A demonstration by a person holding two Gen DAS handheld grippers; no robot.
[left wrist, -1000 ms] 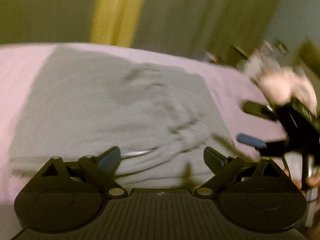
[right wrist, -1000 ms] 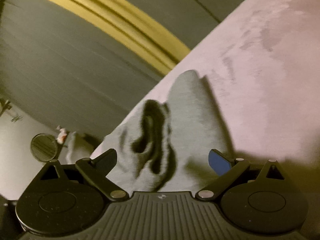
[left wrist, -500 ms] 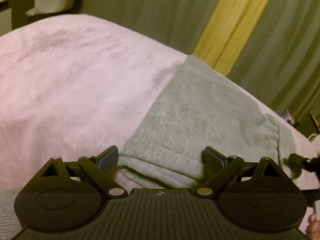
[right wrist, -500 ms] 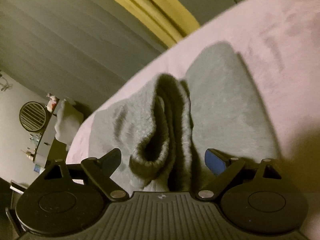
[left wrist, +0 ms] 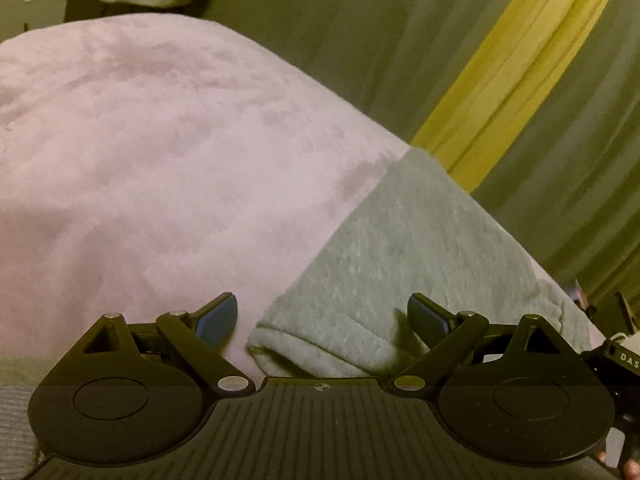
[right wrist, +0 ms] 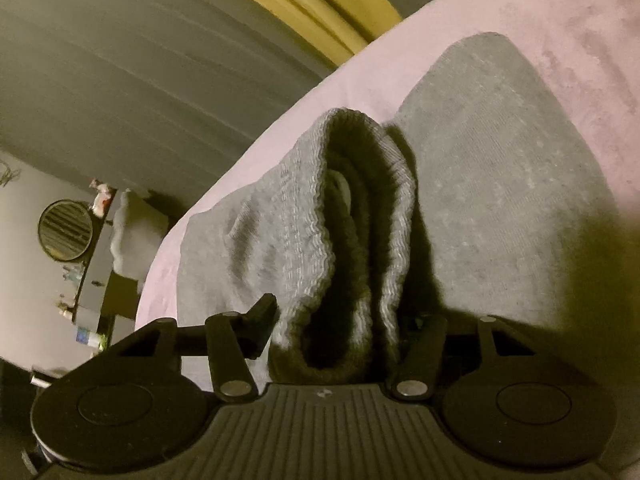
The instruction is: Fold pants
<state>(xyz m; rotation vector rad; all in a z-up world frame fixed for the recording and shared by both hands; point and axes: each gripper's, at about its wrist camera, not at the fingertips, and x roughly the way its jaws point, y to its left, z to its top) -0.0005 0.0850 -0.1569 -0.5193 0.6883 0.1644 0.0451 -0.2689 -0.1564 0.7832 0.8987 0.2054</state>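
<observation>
Grey sweatpants [left wrist: 408, 264] lie partly folded on a pink blanket [left wrist: 160, 152]. In the left wrist view my left gripper [left wrist: 322, 320] is open, its jaws wide on either side of the near folded corner of the pants, not clamped. In the right wrist view the ribbed waistband [right wrist: 352, 248] of the pants [right wrist: 500, 184] stands up bunched between the jaws of my right gripper [right wrist: 352, 320]. The jaws have narrowed around it but I cannot see whether they press it. The right finger [right wrist: 432, 328] is in shadow.
Olive curtains with a yellow stripe [left wrist: 520, 60] hang behind the bed. A dresser with a round mirror [right wrist: 66, 230] and small items stands off the bed's far end. Part of the right gripper [left wrist: 624, 356] shows at the left wrist view's right edge.
The right gripper's jaws have narrowed around the waistband and moved closer to it. The left gripper swung from over the pants to their near corner and stays open.
</observation>
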